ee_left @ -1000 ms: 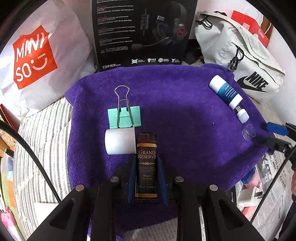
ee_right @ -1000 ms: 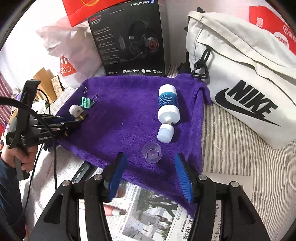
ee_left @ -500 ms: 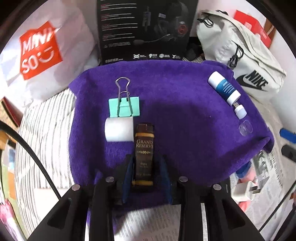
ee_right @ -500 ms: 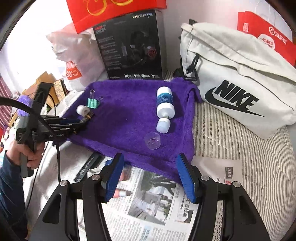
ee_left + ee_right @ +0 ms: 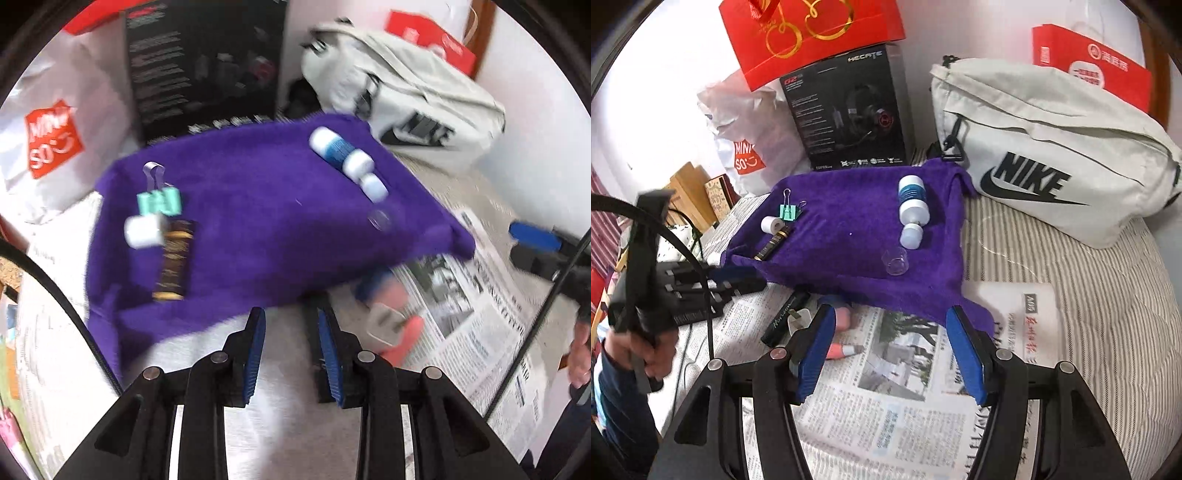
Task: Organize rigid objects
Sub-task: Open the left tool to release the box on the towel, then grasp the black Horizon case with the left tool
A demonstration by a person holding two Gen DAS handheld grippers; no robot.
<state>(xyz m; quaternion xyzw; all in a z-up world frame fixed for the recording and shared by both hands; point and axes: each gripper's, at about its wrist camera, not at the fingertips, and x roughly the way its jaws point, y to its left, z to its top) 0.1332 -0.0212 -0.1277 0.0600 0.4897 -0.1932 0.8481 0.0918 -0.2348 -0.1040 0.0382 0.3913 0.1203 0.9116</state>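
Landmark: purple towel (image 5: 849, 243).
Left gripper (image 5: 290, 332): jaws a little apart, nothing held, just off the towel's near edge.
Right gripper (image 5: 890, 354): jaws wide, nothing held, over newspaper (image 5: 886, 398) below the towel.
Brown bar (image 5: 774, 243): laid on the towel's left side, beside white roll (image 5: 771, 224) and green clip (image 5: 788, 211).
Blue-white bottle (image 5: 912, 201): laid on the towel's right side.

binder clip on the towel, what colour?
Mint green body with silver wire handles, binder clip; clearest in the right wrist view.

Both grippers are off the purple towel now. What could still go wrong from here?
1. The white-and-blue bottle and its loose cap lie on their sides on the purple towel; a nudge could roll them.
2. The clear cup is hard to see and easy to clip.
3. The towel overhangs clutter on the newspaper, so reaching underneath may drag it.
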